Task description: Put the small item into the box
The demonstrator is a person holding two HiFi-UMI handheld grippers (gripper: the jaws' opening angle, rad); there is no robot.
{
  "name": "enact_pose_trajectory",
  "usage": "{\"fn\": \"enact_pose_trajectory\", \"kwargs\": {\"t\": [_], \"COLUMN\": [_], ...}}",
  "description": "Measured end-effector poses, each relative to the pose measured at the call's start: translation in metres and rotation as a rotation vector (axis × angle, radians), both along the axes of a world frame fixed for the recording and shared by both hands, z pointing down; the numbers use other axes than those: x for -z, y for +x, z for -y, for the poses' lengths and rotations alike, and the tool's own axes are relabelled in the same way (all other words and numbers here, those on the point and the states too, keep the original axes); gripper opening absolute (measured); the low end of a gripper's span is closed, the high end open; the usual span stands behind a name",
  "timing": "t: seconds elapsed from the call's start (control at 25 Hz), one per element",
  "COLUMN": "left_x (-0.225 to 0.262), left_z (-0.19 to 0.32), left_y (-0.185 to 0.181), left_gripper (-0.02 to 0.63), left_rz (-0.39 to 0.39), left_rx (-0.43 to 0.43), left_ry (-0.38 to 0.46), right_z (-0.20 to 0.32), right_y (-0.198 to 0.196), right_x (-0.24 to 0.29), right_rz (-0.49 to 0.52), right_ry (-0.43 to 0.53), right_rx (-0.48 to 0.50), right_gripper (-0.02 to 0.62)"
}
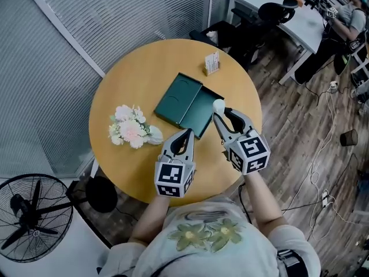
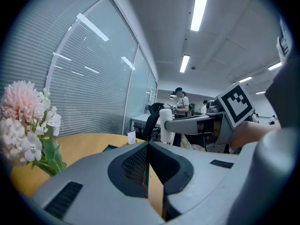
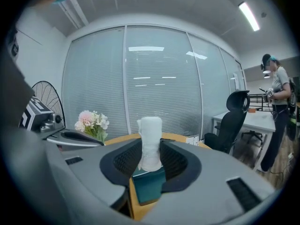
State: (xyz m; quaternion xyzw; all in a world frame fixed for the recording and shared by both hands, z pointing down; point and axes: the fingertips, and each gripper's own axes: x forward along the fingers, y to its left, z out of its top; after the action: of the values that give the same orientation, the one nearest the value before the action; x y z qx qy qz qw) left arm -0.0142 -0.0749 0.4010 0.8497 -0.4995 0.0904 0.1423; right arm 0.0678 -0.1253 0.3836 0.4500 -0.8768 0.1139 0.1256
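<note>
**Right tongs clamped on white roll at the edge of the open green box**

- Right gripper (image 3: 151,159): jaws part-way apart, pads pressed on both sides of a small white roll (image 3: 151,142). The roll stands upright, its top above the jaw tips.
- Head view: the right gripper (image 1: 221,113) carries the white roll (image 1: 218,104) at the right-hand edge of the box (image 1: 183,100). In the right gripper view, dark green box surface shows directly under the roll.
- Left gripper (image 2: 149,148): jaws together, tips meeting, nothing between them. In the head view the left gripper (image 1: 187,134) sits just beside the box's near corner, over bare tabletop, apart from the right gripper.
- Box: dark green, flat, lying open as two panels side by side. The left panel is lighter and the right panel is darker. Only plain green surface shows in either panel. I cannot tell which panel is lid and which is base.
- Round wooden table (image 1: 138,68) carries the box in the middle.
- Bunch of pink and white flowers (image 1: 131,127) lies left of the box, well apart from it.
- Small card stand (image 1: 212,63) stands at the far edge.
- Floor fan (image 1: 31,215) stands beyond the table's near left.
</note>
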Motion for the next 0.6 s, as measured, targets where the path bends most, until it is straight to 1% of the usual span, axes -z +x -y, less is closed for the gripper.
{"fn": "enact_pose_trajectory", "kwargs": {"t": [0.24,0.6], "left_x": [-0.012,-0.036], "left_z": [0.013,0.027], "left_y": [-0.001,-0.004], "left_gripper": [0.0,0.0], "left_rz": [0.037,0.044], "left_rx": [0.02,0.067], "left_ry": [-0.014,-0.054], "right_z": [0.017,0.037], "right_y": [-0.007,-0.01], "right_x": [-0.025,-0.064], "right_rz": [-0.038,-0.086], "right_ry": [-0.052,-0.114], "right_rx": [0.052,0.108], "right_gripper": [0.126,0.126]}}
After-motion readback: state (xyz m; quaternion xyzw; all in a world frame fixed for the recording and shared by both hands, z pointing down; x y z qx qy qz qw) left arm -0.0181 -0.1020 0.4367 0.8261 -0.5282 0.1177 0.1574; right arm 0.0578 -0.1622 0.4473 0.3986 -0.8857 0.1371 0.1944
